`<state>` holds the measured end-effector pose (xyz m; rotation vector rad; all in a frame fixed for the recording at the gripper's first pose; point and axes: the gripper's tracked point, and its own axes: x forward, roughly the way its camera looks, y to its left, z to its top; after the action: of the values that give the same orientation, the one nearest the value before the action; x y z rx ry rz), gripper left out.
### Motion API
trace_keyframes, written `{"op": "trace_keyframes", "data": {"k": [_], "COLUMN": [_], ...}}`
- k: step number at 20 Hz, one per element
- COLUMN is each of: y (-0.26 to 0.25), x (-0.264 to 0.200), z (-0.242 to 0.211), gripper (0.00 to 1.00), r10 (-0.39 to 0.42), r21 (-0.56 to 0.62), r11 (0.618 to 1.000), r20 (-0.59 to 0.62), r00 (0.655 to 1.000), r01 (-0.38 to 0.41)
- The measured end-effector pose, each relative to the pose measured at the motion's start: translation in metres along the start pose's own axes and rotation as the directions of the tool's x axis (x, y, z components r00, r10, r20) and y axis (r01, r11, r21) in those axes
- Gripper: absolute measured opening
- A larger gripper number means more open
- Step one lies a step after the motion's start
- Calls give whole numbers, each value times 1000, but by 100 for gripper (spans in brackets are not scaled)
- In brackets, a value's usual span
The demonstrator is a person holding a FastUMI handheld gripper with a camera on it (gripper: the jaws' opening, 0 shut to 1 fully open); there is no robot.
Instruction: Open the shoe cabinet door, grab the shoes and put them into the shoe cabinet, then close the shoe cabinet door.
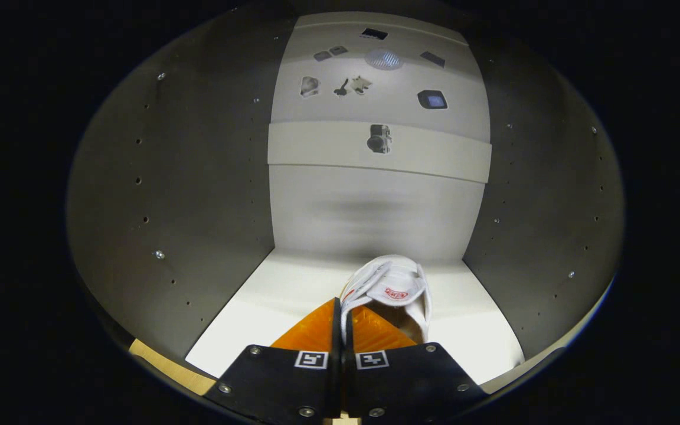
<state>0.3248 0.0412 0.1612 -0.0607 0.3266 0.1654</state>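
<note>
Shoe cabinet (228,177) interior, door open. A white shoe (396,289) rests on the cabinet floor near its front edge — long axis running toward the back wall. The gripper (340,321) apparently pinches the shoe's near rim, fingers almost closed.

Tool (340,319): orange ribbed fingers (307,333), black screwed plates, square markers.

Shoe cabinet interior (210,195): white shelf (378,150), drilled side panels.
</note>
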Motion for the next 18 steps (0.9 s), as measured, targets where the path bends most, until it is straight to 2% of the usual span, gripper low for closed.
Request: {"op": "trace_keyframes", "data": {"k": [5, 8, 11, 14, 18], "y": [1, -5, -4, -6, -8], "x": [1, -1, -1, -8, -17], "z": [0, 7, 6, 11, 15], "gripper": [8, 31, 36, 49, 55], "r10": [-31, -54, -51, -70, -69], "r21": [-17, -12, -10, -20, -6], "r11": [999, 998, 999, 997, 998], "r20": [-9, 17, 12, 31, 36], "r00": [999, 998, 999, 997, 997], "r01": [31, 54, 51, 71, 69]}}
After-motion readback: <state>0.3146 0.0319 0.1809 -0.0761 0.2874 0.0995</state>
